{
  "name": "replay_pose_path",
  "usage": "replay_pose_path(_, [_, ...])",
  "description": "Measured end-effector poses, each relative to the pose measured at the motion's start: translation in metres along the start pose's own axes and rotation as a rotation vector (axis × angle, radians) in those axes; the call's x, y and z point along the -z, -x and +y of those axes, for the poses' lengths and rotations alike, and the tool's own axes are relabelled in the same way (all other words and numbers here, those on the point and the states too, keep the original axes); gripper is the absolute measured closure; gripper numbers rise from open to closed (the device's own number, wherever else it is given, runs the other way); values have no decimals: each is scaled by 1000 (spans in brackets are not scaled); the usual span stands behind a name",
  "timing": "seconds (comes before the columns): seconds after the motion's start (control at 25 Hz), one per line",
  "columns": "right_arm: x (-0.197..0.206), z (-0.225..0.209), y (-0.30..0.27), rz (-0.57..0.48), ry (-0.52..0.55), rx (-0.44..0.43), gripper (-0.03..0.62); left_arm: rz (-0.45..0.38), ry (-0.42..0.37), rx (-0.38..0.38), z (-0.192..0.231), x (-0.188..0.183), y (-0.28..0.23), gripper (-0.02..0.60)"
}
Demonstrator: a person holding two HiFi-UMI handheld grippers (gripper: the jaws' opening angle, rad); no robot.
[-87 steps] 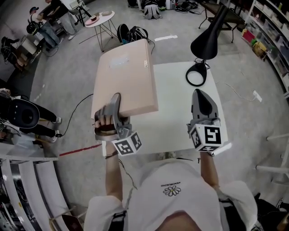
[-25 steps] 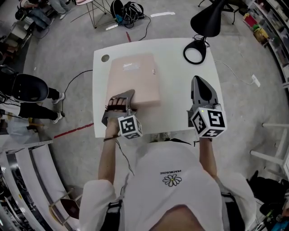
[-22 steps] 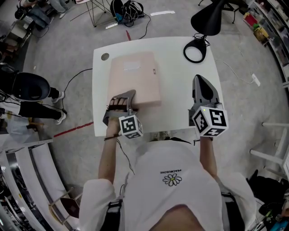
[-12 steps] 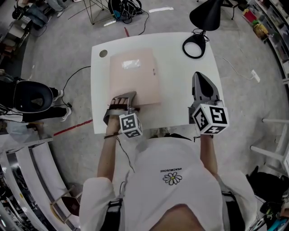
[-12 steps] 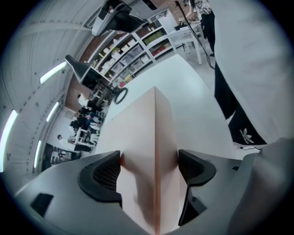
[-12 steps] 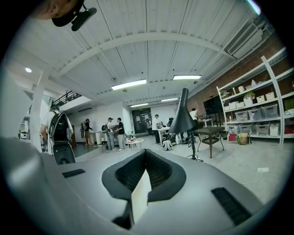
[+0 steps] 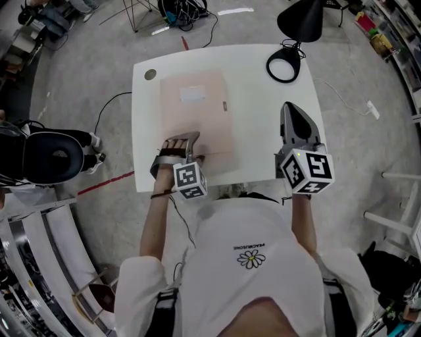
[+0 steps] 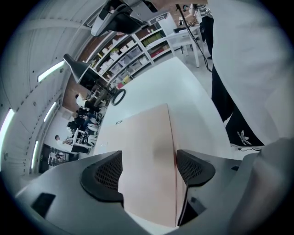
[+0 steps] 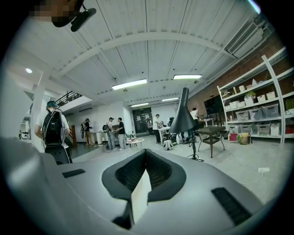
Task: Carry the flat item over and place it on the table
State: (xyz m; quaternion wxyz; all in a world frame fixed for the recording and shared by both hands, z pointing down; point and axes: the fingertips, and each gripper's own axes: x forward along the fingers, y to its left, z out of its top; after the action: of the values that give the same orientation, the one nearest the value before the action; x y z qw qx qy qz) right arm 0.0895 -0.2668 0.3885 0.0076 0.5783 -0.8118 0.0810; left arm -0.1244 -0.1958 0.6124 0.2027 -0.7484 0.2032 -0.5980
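Note:
The flat item (image 7: 195, 108), a pale pink board-like folder, lies flat on the white table (image 7: 263, 125), towards its left half. My left gripper (image 7: 188, 138) sits at the item's near edge. In the left gripper view the jaws stand wide apart, so the left gripper (image 8: 149, 172) is open, with the pink item (image 8: 142, 147) showing between them. My right gripper (image 7: 290, 110) hovers over the table's right side, away from the item. Seen in its own view, the right gripper (image 9: 146, 155) is shut with nothing held.
A black desk lamp (image 7: 289, 62) stands at the table's far right corner, also seen as lamp (image 9: 183, 117). A round cable hole (image 7: 150, 74) marks the far left corner. A person with dark gear (image 7: 49, 155) is left of the table; cables (image 7: 174, 8) lie beyond.
The pink item, held up over the table's far left 3.5 s ago, now lies flat on it. Over the last second both grippers barely moved. The person at left shifted nearer.

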Motion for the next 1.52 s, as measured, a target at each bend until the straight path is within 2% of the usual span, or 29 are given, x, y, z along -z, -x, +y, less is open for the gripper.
replay_pose_path(0.16, [0, -2, -1, 6, 1, 1, 582, -14, 10, -1, 3, -3, 5, 207])
replay_pose_path(0.36, [1, -1, -5, 2, -3, -4, 582, -50, 73, 18, 7, -4, 12, 225])
replay_pose_path(0.56, [2, 3, -13, 10, 6, -14, 582, -61, 55, -8, 19, -8, 27, 227])
replay_pose_path(0.68, [2, 5, -15, 8, 4, -21, 582, -112, 68, -44, 34, -20, 45, 230])
replay_pose_path(0.84, [-1, 10, -20, -4, 7, -37, 582, -193, 136, -152, 78, -32, 68, 230])
replay_pose_path(1.0, [-12, 19, -26, -30, 22, -56, 582, -311, 267, -281, 133, -42, 94, 230])
replay_pose_path(1.2, [-39, 27, -31, -95, 49, -72, 582, -443, 381, -449, 198, -60, 135, 272])
replay_pose_path(1.32, [-55, 36, -32, -143, 78, -81, 582, -546, 458, -583, 229, -70, 167, 344])
replay_pose_path(1.4, [-63, 43, -31, -169, 112, -86, 582, -613, 498, -702, 244, -75, 193, 470])
replay_pose_path(1.52, [-69, 53, -28, -193, 174, -91, 582, -694, 538, -833, 254, -79, 223, 536])
